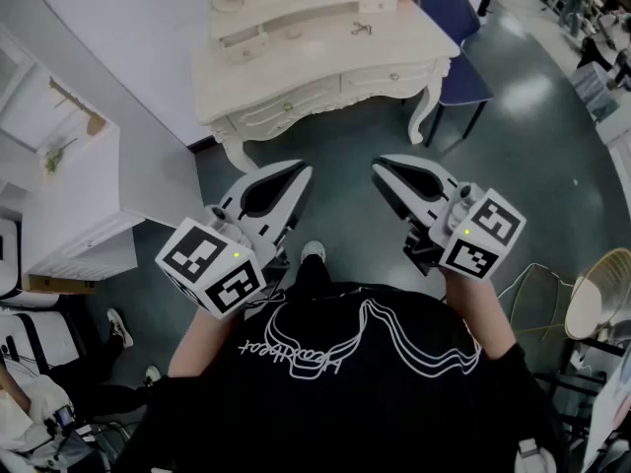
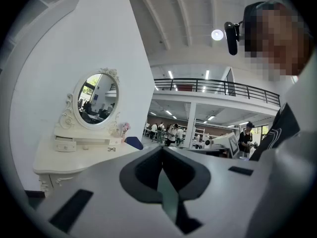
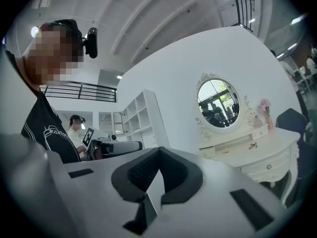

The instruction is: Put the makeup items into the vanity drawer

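Beyond left tongs (image 1: 300, 170), right tongs (image 1: 381, 167), well apart: vanity (image 1: 325, 59), black item (image 1: 362, 29) atop.

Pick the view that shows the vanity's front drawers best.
Head view: both front drawers show from above, shut, across the front of the vanity. Right gripper view catches only one drawer front with its knob, near the frame edge. Left gripper view shows the tabletop and a corner; the drawer fronts are hidden.
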Motion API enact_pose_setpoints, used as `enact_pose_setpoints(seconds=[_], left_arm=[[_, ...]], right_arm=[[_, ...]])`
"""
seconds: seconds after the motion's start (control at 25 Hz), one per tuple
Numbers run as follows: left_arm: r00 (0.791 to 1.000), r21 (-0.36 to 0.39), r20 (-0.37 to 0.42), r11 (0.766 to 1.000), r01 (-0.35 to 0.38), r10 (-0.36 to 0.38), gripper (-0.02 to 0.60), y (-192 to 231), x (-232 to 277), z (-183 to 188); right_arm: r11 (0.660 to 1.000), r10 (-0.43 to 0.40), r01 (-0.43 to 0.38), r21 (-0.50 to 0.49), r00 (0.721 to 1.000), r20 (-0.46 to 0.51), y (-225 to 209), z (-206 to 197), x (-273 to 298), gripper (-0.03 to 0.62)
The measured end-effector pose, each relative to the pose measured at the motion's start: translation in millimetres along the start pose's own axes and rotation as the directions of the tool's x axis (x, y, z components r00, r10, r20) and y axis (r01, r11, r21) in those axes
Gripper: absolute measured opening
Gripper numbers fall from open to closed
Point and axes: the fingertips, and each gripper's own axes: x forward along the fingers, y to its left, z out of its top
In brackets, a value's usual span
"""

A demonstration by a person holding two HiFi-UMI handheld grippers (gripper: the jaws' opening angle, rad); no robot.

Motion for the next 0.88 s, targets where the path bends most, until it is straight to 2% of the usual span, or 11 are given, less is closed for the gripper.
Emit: enact_pose_setpoints(seconds=[0.52,0.88], left_arm=[[1.0,0.024,-0.011,1.0,0.004,-0.004,0.006,-11.9,7.4,-2.6],[1.0,0.021,-0.017,1.0,0.018,-0.017,0.006,-3.7,22.9,-5.0]], right_arm=[[1.0,-0.001,0.001,-0.016,1.0,0.005,0.9,1.1,-10.5,0.005],[1.0,-0.018,0.018,0.017,1.0,-0.001,-17.1,-1.2,-8.7,0.005]])
